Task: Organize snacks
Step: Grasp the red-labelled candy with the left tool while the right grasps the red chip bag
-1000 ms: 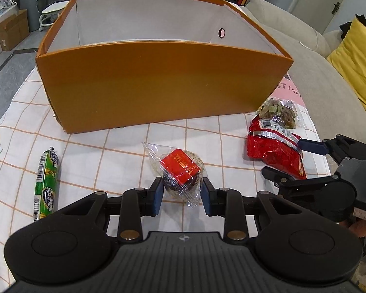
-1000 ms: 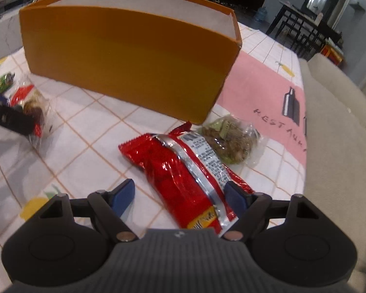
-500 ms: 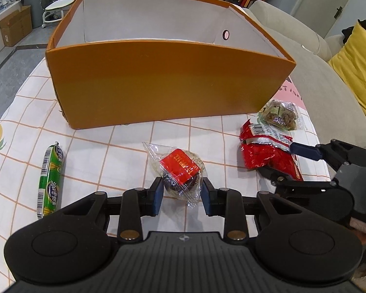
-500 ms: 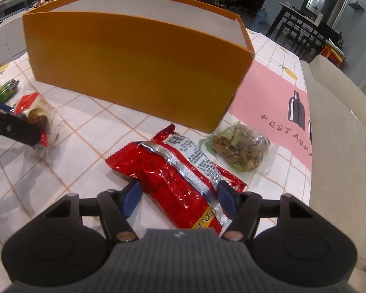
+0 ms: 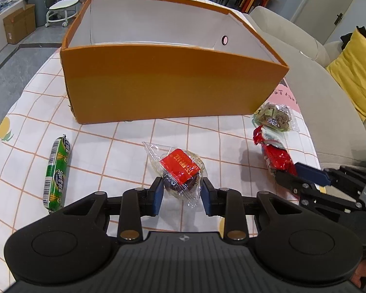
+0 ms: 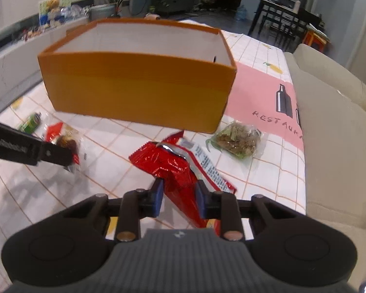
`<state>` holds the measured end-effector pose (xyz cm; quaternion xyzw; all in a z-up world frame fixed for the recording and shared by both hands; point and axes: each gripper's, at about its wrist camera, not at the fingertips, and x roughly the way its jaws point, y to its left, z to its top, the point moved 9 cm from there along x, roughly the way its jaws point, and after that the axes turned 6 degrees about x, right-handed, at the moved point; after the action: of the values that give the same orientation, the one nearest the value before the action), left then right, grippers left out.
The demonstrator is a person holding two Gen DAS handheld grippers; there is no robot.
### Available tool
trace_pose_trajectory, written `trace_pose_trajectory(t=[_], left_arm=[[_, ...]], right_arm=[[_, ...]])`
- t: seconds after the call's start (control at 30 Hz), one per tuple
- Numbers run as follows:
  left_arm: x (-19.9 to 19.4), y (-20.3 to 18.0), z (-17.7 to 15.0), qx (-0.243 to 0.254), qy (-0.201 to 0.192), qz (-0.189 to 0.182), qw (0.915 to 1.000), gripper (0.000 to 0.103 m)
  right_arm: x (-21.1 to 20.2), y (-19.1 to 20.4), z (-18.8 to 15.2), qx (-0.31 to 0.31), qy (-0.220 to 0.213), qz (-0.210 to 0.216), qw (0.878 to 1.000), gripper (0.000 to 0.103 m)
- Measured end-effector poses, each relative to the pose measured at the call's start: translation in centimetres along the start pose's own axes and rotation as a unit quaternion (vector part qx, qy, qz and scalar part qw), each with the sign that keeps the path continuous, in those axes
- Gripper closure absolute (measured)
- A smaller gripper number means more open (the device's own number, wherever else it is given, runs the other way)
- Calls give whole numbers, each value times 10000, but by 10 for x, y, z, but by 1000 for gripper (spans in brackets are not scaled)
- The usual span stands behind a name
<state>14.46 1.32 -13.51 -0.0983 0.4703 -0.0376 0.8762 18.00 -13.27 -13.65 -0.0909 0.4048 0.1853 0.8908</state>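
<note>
Lying on the checked bench cloth, in front of the orange box (image 6: 139, 90): red snack packet (image 6: 180, 168), long axis running from the right tongs (image 6: 179, 196) diagonally toward the box. Pinching the near end of that packet between both blue pads, right tongs narrowed onto it, far end crumpling upward. Sitting between the pads of the left tongs (image 5: 181, 195): clear-wrapped pastry with red label (image 5: 180, 168), pads closed against the wrapper. Resting untouched: green sausage stick (image 5: 57, 171) to the left, nut cake packet (image 5: 274, 117) near the box corner. Pointing both tongs forward at the box, low over the bench; likely requiring a lift above the box rim.
</note>
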Motion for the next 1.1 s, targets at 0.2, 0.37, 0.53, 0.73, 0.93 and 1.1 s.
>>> trace_pose_trajectory(t=[0.2, 0.37, 0.53, 0.73, 0.93, 1.1], left_arm=[[-14, -1, 1, -28, -145, -39, 9999, 67], [-26, -5, 5, -30, -273, -88, 9996, 67], [-27, -7, 2, -28, -263, -162, 9995, 67], [-29, 0, -3, -68, -274, -165, 9995, 67], [-19, 7, -10, -143, -121, -124, 9997, 67], [-17, 8, -14, -148, -85, -145, 9997, 67]], right_arm=[[-24, 10, 3, 212, -164, 72, 9996, 88], [-45, 16, 7, 385, -321, 174, 9986, 103], [-54, 22, 10, 324, -395, 229, 9984, 103], [-41, 22, -2, 334, -104, 243, 9991, 94], [-26, 25, -22, 706, 112, 522, 9961, 35], [-12, 33, -35, 594, 407, 402, 9966, 13]])
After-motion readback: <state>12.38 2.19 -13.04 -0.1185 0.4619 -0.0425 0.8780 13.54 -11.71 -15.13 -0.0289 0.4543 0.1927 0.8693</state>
